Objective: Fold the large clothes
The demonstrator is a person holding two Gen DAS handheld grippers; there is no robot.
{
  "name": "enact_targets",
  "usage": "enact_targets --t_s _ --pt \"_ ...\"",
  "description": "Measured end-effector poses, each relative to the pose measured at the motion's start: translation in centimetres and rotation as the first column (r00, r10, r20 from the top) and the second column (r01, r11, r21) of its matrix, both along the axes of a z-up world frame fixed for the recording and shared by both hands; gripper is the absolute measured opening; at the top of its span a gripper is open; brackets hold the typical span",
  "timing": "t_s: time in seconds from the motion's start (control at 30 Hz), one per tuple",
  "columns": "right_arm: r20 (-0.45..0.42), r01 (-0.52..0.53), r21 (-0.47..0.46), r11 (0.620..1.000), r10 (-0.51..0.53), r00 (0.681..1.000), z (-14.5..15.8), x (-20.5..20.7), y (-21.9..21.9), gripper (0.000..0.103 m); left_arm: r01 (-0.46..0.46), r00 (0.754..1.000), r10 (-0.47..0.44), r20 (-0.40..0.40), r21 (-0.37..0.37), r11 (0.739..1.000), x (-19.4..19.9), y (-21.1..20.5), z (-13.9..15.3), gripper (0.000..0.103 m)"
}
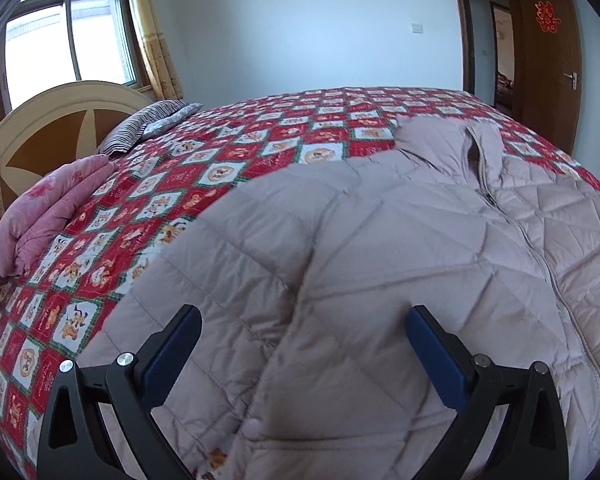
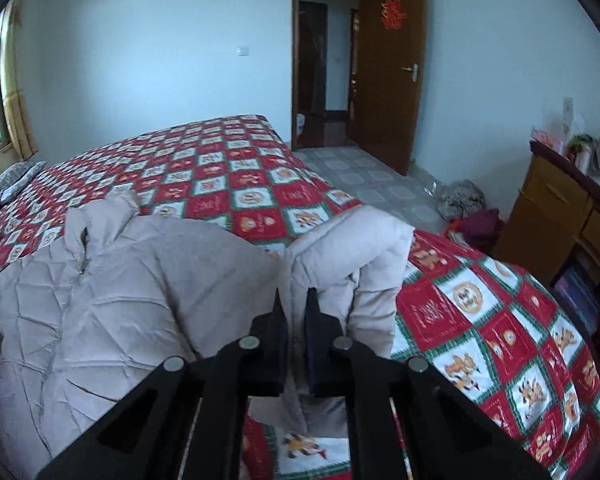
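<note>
A pale pink quilted puffer jacket (image 1: 380,248) lies front up on the red patterned bed cover (image 1: 228,152), its zipper running to the collar at the far side. My left gripper (image 1: 302,320) is open just above the jacket's left sleeve and chest, holding nothing. In the right wrist view the jacket (image 2: 100,304) lies to the left. My right gripper (image 2: 294,300) is shut on the jacket's right sleeve (image 2: 340,256), which is lifted and bunched up above the bed cover (image 2: 480,320).
A folded pink quilt (image 1: 48,216) and a striped pillow (image 1: 148,124) lie by the headboard at the left. An open brown door (image 2: 388,68) stands beyond the bed. A wooden cabinet (image 2: 556,216) and a pile of clothes (image 2: 472,216) are on the right.
</note>
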State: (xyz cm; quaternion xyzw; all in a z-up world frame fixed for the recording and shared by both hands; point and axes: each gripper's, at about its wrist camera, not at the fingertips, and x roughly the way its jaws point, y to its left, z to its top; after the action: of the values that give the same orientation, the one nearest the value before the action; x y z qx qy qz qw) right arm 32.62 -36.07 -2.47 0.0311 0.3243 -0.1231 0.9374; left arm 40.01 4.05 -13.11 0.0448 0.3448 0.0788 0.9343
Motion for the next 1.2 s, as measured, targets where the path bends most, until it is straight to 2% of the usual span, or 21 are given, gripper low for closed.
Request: enact_targets --t_s 0.23,0.47,0.67,0.97,1.0,1.07,1.13,1.2 --pt "0.03 -0.211 -0.047 0.976 0.213 0.977 1.2 4.0 9.3 0.008 -0.038 0.999 0.038 -0.001 -0.011 0.999 0.9 2.2 0.5 0.102" --pt "0.029 -0.394 -0.08 0.916 0.397 0.917 0.7 6.1 18.4 0.008 -0.056 0.998 0.056 -0.01 -0.011 0.998 0.9 3.5 0.4 0.102" --pt "-0.025 -0.511 -0.07 0.857 0.51 0.86 -2.4 7.5 24.7 0.008 -0.081 0.997 0.081 -0.004 -0.007 0.997 0.6 4.8 0.8 0.102" --pt "-0.14 -0.58 0.047 0.814 0.58 0.803 -9.2 9.4 29.8 0.009 -0.102 0.995 0.102 -0.007 0.021 0.995 0.3 5.4 1.2 0.102" --pt "-0.148 -0.582 0.067 0.81 0.585 0.797 -9.8 9.7 30.0 0.011 -0.103 0.995 0.103 -0.009 0.024 0.994 0.3 5.3 1.3 0.102" --pt "-0.119 -0.561 0.086 0.823 0.567 0.815 -10.3 9.9 29.5 0.017 -0.099 0.995 0.1 -0.013 0.033 0.995 0.2 4.9 1.6 0.102" --pt "-0.102 -0.576 0.124 0.808 0.588 0.802 -10.1 9.8 29.2 0.059 -0.088 0.996 0.089 -0.007 0.037 0.995 0.1 4.0 2.3 0.102" --pt "-0.054 -0.586 0.127 0.801 0.595 0.802 -8.9 9.0 28.4 0.068 -0.077 0.997 0.077 0.006 0.036 0.996 -0.1 2.9 3.1 0.102"
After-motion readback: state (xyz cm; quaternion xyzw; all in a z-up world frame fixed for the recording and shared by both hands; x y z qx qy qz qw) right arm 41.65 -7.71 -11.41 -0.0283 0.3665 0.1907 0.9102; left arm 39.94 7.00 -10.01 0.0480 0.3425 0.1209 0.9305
